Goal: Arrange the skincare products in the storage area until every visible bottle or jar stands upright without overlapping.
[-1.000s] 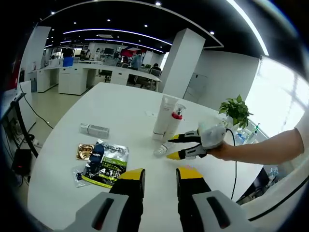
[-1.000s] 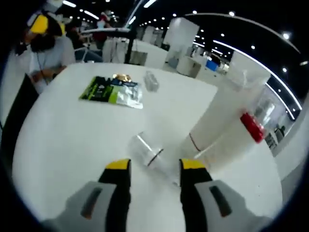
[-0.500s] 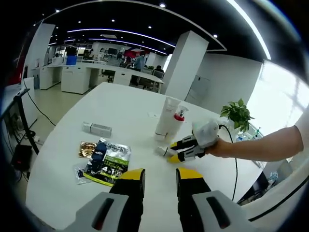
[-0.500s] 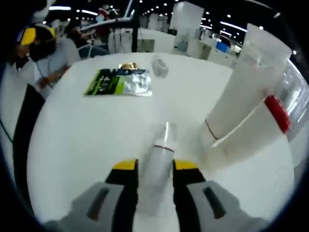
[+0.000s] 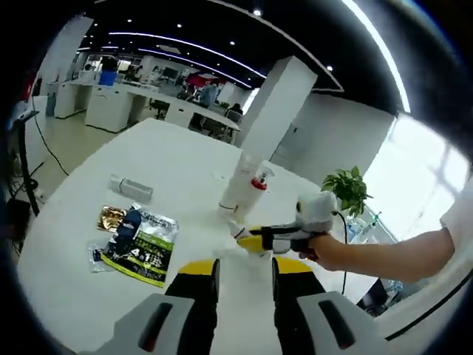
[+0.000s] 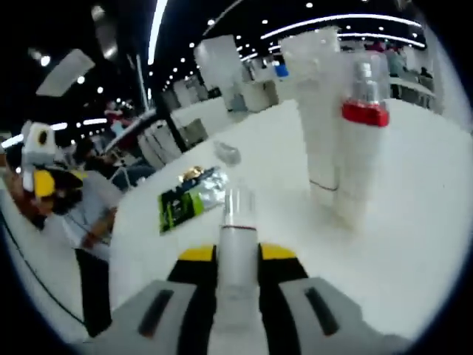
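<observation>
Right tool clamped on small clear bottle, lifted off white table; white tube and red-collared pump bottle stand upright at 1 o'clock; left tool empty, jaws parted, hovering; green sachets at 9 o'clock. Advice: rotate bottle vertical, set down beside tube without touching, release gently.
</observation>
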Demonstrator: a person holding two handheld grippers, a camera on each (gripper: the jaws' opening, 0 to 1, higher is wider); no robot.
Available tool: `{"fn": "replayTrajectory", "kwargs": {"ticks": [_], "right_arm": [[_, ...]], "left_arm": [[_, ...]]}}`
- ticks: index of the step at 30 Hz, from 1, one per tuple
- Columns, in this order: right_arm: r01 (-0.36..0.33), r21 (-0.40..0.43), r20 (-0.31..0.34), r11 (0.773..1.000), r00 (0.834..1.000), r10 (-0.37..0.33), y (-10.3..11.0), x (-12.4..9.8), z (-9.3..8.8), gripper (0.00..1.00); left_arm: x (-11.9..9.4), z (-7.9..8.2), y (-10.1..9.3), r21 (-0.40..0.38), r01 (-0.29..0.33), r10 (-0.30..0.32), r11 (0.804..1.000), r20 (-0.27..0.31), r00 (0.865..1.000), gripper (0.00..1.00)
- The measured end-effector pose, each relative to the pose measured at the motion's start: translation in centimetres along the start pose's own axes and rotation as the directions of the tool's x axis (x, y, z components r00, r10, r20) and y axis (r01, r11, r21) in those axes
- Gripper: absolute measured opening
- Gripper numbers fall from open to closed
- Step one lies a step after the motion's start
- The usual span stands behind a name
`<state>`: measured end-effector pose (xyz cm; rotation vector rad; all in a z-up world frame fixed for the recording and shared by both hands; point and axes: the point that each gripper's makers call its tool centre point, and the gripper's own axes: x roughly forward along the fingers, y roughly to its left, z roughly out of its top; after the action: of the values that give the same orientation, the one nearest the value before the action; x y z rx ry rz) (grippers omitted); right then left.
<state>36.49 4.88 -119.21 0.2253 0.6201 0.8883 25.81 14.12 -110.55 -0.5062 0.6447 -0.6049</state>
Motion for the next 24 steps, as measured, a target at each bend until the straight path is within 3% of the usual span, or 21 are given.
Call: {"fn": "replayTrajectory", "kwargs": {"ticks": [3,4,8,11,13,14,16,19,23,24], "right_arm": [[-0.131,0.033,0.077,0.991,0.989,0.128,4.1,-0.7,0.6,0.19],[-0.141,0.034,0.085,0.989,0.987,0.138,4.5,-0.8,0.7,0.19],[-0.313,0.107,0.152,0.944,0.943,0.295,8.9,-1.9,1.3,0.19],[-0.367,0.118,0.167,0.923,0.923,0.346,10.6,-2.4,1.4,0.19],[-0.443,0.145,0.187,0.885,0.890,0.415,12.5,-2.9,1.5,0.19],[-0.452,0.136,0.192,0.882,0.885,0.424,12.8,-3.0,1.5,0.19],[-0.492,0.157,0.193,0.856,0.865,0.462,13.8,-3.3,1.4,0.19],[-0.523,0.162,0.205,0.837,0.848,0.489,14.6,-3.5,1.5,0.19],[-0.593,0.166,0.212,0.788,0.802,0.558,16.5,-4.2,1.7,0.19],[-0.624,0.169,0.208,0.763,0.779,0.591,17.3,-4.5,1.6,0.19]], "left_arm": [[0.4,-0.2,0.0,-0.021,0.012,-0.012,1.000,-0.009,1.000,0.30],[0.5,-0.2,0.0,-0.026,0.015,-0.015,1.000,-0.011,1.000,0.31],[0.8,-0.3,-0.2,-0.064,0.043,-0.043,0.997,-0.009,0.999,0.31],[0.9,0.0,-0.7,-0.129,0.092,-0.090,0.987,0.021,0.996,0.33],[0.7,1.0,-1.6,-0.228,0.179,-0.161,0.957,0.095,0.982,0.35],[0.6,1.1,-1.4,-0.254,0.181,-0.160,0.950,0.101,0.982,0.35],[0.7,0.9,-1.1,-0.243,0.176,-0.157,0.954,0.096,0.983,0.37],[0.7,0.5,-1.5,-0.230,0.187,-0.173,0.955,0.081,0.982,0.37],[0.7,0.3,-2.1,-0.239,0.218,-0.203,0.946,0.083,0.976,0.37],[0.7,0.3,-2.1,-0.236,0.222,-0.207,0.946,0.088,0.974,0.37]]}}
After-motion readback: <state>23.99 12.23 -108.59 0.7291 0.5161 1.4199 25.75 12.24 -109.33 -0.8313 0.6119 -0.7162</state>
